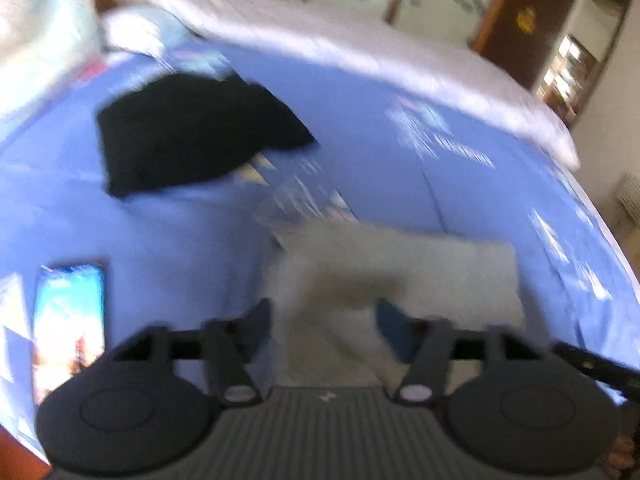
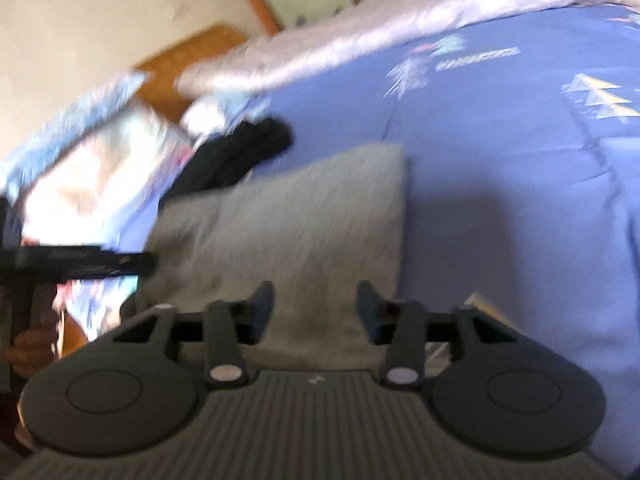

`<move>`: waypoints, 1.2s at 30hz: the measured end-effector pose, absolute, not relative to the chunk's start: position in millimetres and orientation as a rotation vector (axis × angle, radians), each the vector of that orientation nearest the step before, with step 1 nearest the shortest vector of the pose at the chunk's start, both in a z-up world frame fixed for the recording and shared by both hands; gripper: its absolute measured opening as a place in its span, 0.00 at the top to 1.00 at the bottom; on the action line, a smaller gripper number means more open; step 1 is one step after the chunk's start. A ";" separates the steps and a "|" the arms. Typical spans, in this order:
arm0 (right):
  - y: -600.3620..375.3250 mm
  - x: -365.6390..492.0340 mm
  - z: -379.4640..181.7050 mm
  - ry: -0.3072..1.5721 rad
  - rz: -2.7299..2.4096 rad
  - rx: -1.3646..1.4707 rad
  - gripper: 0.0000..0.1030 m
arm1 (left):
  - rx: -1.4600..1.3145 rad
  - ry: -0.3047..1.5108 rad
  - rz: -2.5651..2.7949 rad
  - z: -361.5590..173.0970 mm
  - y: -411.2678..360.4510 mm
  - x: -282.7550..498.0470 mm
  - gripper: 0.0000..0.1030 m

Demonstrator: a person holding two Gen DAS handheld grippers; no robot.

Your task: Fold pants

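Both views blurred. Left tongs (image 1: 322, 326) wide, empty; right tongs (image 2: 316, 306) wide, empty. Folded grey pants (image 1: 400, 268) on blue bed sheet (image 1: 180, 232), directly ahead. Black garment (image 1: 192, 128) at 11 o'clock; phone (image 1: 70, 320) at 9.

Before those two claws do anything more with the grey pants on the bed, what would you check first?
1. Left gripper open, holding nothing: ok.
2. Right gripper open, holding nothing: ok.
3. Grey pants lying on the blue bedsheet, in front of both grippers: ok.
4. Black garment apart from the pants: ok.
5. Phone off to the side, not under the pants: ok.
6. Pants lying smooth, no wrinkles: cannot tell, pictures blurred.
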State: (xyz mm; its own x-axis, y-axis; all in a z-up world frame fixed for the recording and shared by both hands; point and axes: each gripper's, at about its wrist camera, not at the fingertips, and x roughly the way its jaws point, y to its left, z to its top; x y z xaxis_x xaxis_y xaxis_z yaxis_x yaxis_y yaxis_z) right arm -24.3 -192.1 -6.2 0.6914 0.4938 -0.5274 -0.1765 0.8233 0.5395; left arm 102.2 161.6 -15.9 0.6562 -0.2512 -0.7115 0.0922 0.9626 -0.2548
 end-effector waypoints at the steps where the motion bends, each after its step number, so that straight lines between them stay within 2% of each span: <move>1: -198.5 -21.9 -7.7 0.718 0.381 0.510 0.38 | -0.207 0.827 -0.178 -17.1 168.1 104.6 0.26; 5: -214.1 -9.9 -22.8 0.769 0.341 0.638 0.31 | -0.329 0.879 -0.186 -36.5 187.3 119.2 0.06; 10: -210.2 -4.0 -41.5 0.835 0.375 0.724 0.31 | -0.548 0.971 -0.243 -71.4 199.1 125.3 0.06; 15: -193.9 6.3 -44.3 0.869 0.417 0.701 0.31 | -0.510 1.050 -0.306 -99.0 174.3 136.9 0.06; 17: -188.2 14.2 -44.1 0.872 0.432 0.691 0.31 | -0.465 1.021 -0.306 -102.5 164.0 138.8 0.06; 19: -183.6 22.9 -44.6 0.869 0.441 0.686 0.30 | -0.451 1.013 -0.312 -102.4 155.9 139.6 0.13; 21: -178.0 33.1 -45.6 0.872 0.446 0.677 0.32 | -0.416 1.012 -0.306 -99.9 146.3 138.5 0.33; 22: -173.9 37.3 -45.0 0.876 0.445 0.666 0.36 | -0.391 1.010 -0.295 -98.2 142.4 138.5 0.39; 23: -170.1 40.8 -45.2 0.886 0.445 0.649 0.51 | -0.378 1.015 -0.293 -97.0 139.1 141.2 0.52; 24: -167.5 43.6 -44.4 0.895 0.445 0.639 0.61 | -0.389 1.029 -0.298 -95.1 138.0 144.4 0.62; 27: -159.2 43.5 -21.1 0.822 0.471 0.523 0.71 | -0.410 1.024 -0.324 -78.6 132.6 153.6 0.66; 33: -191.4 64.7 48.9 0.555 0.424 0.392 0.72 | -0.451 0.861 -0.449 -25.5 98.6 209.4 0.66; 36: -221.8 87.8 66.1 0.485 0.361 0.372 0.72 | -0.402 0.789 -0.489 -6.8 62.4 248.8 0.65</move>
State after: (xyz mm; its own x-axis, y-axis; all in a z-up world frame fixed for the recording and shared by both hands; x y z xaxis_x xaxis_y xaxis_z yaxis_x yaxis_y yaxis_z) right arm 87.8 -221.8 66.1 0.8250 0.4176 -0.3807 -0.2449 0.8713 0.4252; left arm 248.8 62.4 -6.8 0.6045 -0.5551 -0.5713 0.2642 0.8163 -0.5136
